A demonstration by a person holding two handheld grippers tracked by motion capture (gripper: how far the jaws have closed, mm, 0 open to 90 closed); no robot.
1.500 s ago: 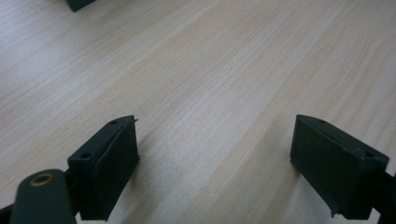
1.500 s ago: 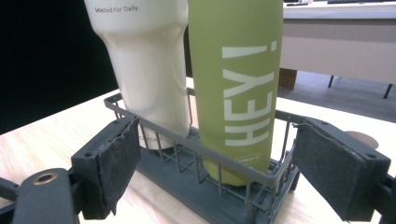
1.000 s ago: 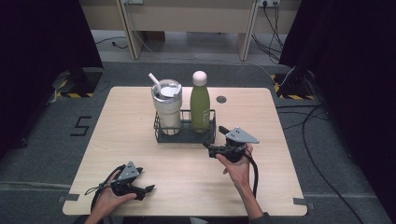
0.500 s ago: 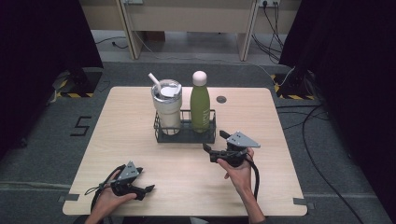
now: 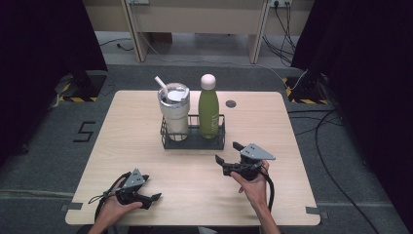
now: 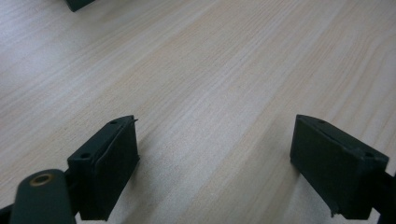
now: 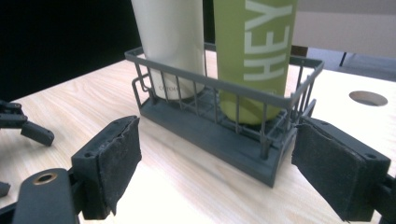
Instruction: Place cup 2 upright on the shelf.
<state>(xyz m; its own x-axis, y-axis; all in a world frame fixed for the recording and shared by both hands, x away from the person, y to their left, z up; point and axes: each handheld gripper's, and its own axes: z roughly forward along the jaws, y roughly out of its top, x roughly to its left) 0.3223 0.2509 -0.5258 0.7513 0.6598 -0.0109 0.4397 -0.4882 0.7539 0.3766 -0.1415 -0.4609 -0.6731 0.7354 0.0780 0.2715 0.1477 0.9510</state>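
A dark wire basket (image 5: 193,141) (image 7: 219,130) stands at the table's middle and holds a cream tumbler (image 5: 174,109) (image 7: 170,42) with a lid and straw on its left and a green bottle (image 5: 208,107) (image 7: 254,51) with a white cap on its right. My right gripper (image 5: 229,155) (image 7: 215,172) hovers just in front of the basket's right end, open, jaws wide with nothing between them. My left gripper (image 5: 153,197) (image 6: 215,163) rests low near the front left of the table, open over bare wood.
The light wooden table (image 5: 146,126) has a round cable hole (image 5: 231,104) (image 7: 368,98) behind the basket. The other gripper's jaw tips (image 7: 25,126) show at the left of the right gripper view. Cables (image 5: 336,122) lie on the grey floor to the right.
My right gripper has drawn back a little from the basket toward the table's front and slightly right. The left gripper has stayed in place.
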